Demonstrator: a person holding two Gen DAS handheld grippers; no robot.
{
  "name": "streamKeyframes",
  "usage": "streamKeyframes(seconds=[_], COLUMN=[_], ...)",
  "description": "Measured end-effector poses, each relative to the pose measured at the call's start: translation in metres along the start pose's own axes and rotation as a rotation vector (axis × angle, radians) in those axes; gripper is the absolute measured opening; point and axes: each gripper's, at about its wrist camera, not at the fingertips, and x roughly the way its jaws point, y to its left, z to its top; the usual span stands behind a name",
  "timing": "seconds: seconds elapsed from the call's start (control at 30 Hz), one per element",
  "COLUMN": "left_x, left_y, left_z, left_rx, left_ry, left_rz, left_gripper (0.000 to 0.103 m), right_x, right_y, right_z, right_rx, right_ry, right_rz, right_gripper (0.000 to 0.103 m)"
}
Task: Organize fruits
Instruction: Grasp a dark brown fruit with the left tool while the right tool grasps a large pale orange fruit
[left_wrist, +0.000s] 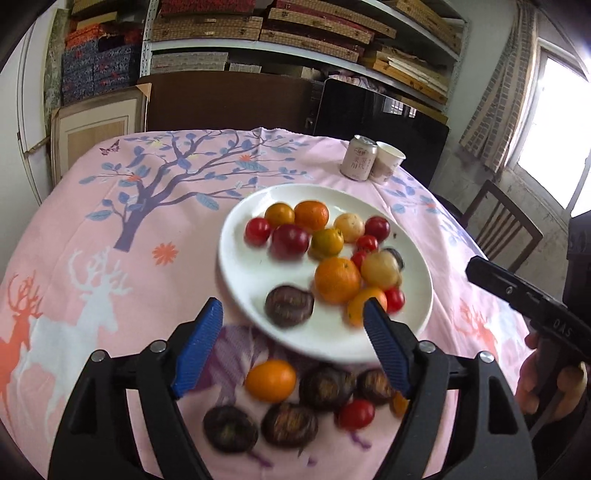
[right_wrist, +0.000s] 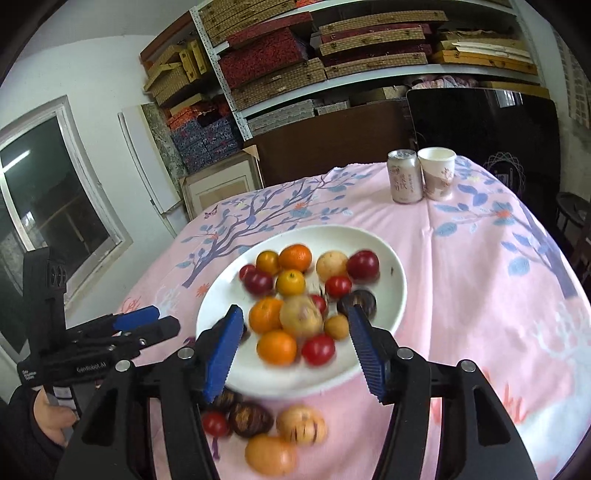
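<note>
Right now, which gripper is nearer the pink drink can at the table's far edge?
Right. The right gripper hovers over the white plate's near rim, facing the can; the left gripper sits farther left.

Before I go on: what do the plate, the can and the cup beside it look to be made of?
Plate: glossy white, likely glazed ceramic, judging by the smooth sheen on its rim; it could be melamine.
Can: thin metal, with a silvery top rim and a printed pale wrap.
Cup: probably paper, matte with a rolled lip and a printed pattern.
</note>
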Motion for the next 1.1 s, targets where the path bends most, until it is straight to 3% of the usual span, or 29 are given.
streamKeyframes(seconds=[0.17,0.3,0.4,0.57,0.67,0.73,0.83,0.97,1.1], left_x=[-0.027,-0.023,-0.010,-0.001,0.006,0.012,0.017,0.010,-0.019], left_y=[0.005,0.012,0.019,0.030,0.030,0.028,0.027,0.029,0.030], left_z=[-0.051,-0.082,-0.090,-0.085,-0.082,-0.080,-0.078,-0.077,-0.076], left_rx=[0.104,0.139,0.127,0.094,0.097,0.103,0.106,0.085,0.050], left_ry=[0.025,0.082,0.116,0.124,0.137,0.146,0.146,0.105,-0.043], left_rz=[0.076,0.124,0.165,0.194,0.194,0.196,0.186,0.151,0.120], left_gripper=[0.078,0.078,0.078,0.077,0.065,0.048,0.042,0.041,0.041], right_x=[-0.029,-0.033,-0.027,-0.031,-0.031,-0.029,-0.028,-0.028,-0.024], right_y=[-0.013,-0.020,-0.024,-0.019,-0.022,-0.024,-0.023,-0.022,-0.012], right_z=[-0.049,-0.078,-0.089,-0.093,-0.093,-0.092,-0.092,-0.092,-0.094], right_rx=[0.054,0.075,0.108,0.083,0.095,0.099,0.096,0.094,0.047], right_ry=[0.031,0.040,0.074,0.058,0.064,0.072,0.078,0.080,0.108], right_rz=[0.029,0.015,0.000,-0.003,0.007,0.011,0.017,0.017,0.005], right_gripper=[0.061,0.061,0.061,0.061,0.061,0.061,0.061,0.061,0.061])
